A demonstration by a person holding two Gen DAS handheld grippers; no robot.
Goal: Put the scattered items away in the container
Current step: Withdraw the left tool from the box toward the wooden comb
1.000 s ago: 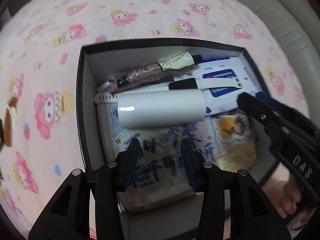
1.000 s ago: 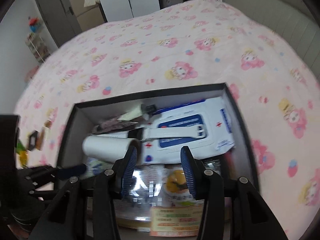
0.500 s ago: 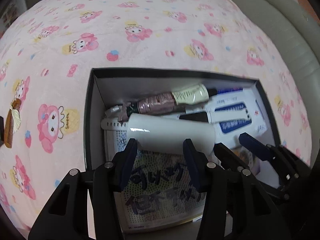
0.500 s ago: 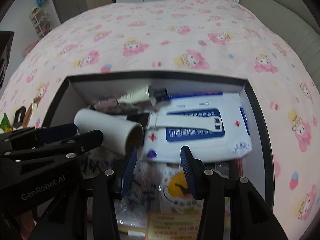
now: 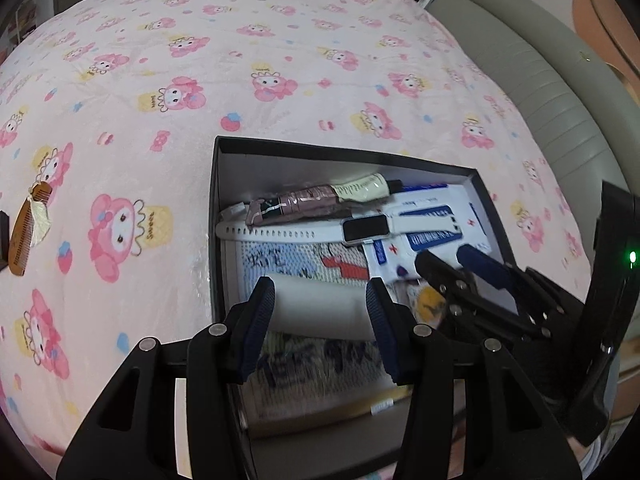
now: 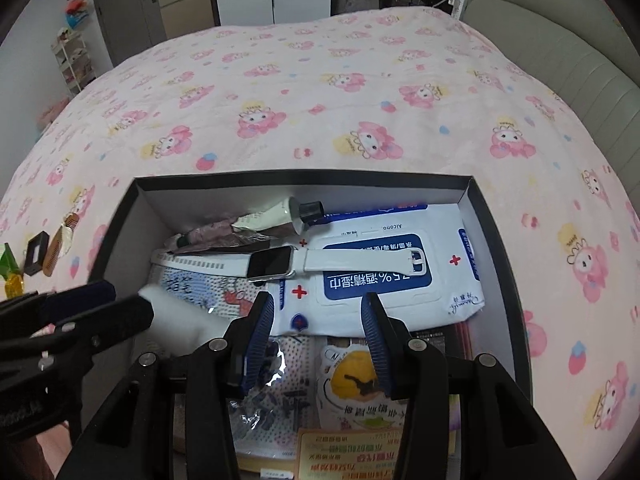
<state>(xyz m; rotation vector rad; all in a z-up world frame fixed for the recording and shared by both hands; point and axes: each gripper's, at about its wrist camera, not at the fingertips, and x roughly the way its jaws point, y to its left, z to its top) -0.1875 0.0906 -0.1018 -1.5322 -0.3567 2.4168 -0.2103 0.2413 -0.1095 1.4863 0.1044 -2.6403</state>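
A black box point(image 5: 218, 216) point(image 6: 120, 236) sits on the pink bed and holds a white watch point(image 5: 304, 233) point(image 6: 276, 264), a wipes pack point(image 6: 384, 268) point(image 5: 436, 224), tubes point(image 5: 320, 198), a white roll point(image 5: 320, 306) point(image 6: 176, 320) and printed packets point(image 6: 356, 384). My left gripper point(image 5: 320, 316) is open above the box's near end, with the white roll lying between its fingers. My right gripper point(image 6: 318, 340) is open and empty above the box's middle. It also shows in the left wrist view point(image 5: 460, 268).
A wooden comb point(image 5: 28, 228) point(image 6: 60, 248) lies on the bedspread left of the box, with a small black item point(image 6: 35, 256) and yellow-green bits point(image 6: 10, 272) beside it. A grey padded headboard point(image 5: 540, 80) runs along the right.
Both grippers have drawn back toward the box's near end and risen. The white roll now sits nearer, between my left fingers, and the watch is uncovered.
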